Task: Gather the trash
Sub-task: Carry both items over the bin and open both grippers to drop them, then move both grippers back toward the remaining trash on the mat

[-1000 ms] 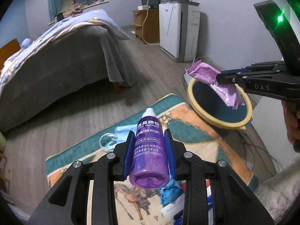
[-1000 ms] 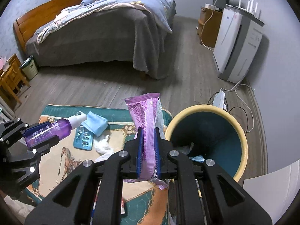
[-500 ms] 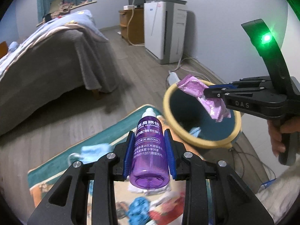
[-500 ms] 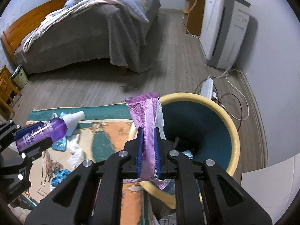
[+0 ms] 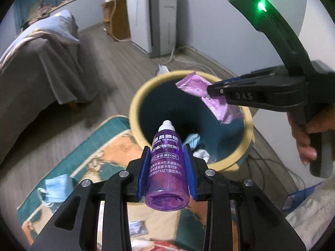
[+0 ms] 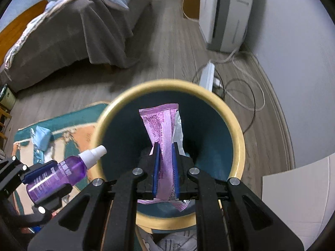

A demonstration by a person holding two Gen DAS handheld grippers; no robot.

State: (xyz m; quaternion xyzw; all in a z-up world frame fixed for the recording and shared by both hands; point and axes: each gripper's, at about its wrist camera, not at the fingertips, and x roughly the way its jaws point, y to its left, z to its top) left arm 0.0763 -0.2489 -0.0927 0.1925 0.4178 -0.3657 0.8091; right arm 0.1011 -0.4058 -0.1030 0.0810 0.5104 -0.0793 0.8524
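My left gripper (image 5: 167, 152) is shut on a purple bottle (image 5: 166, 167) with a white cap, held just at the near rim of a round bin (image 5: 136, 108) with a yellow rim and dark teal inside. My right gripper (image 6: 165, 146) is shut on a purple wrapper (image 6: 162, 125) and holds it over the bin's opening (image 6: 236, 125). The right gripper also shows in the left wrist view (image 5: 209, 89) with the wrapper (image 5: 196, 86). The bottle shows in the right wrist view (image 6: 60, 174) at the bin's left rim. Some trash (image 5: 192, 141) lies at the bin's bottom.
A patterned rug (image 5: 100, 146) lies left of the bin with a blue face mask (image 5: 56, 186) and other litter on it. A bed (image 6: 73, 31) stands behind. A white appliance (image 6: 226, 10), a power strip (image 6: 207, 75) and cables (image 6: 247, 92) are by the wall.
Both grippers have moved toward the bin. The wrapper is now over the bin's opening and the bottle has come up to its near rim. Both grips are unchanged.
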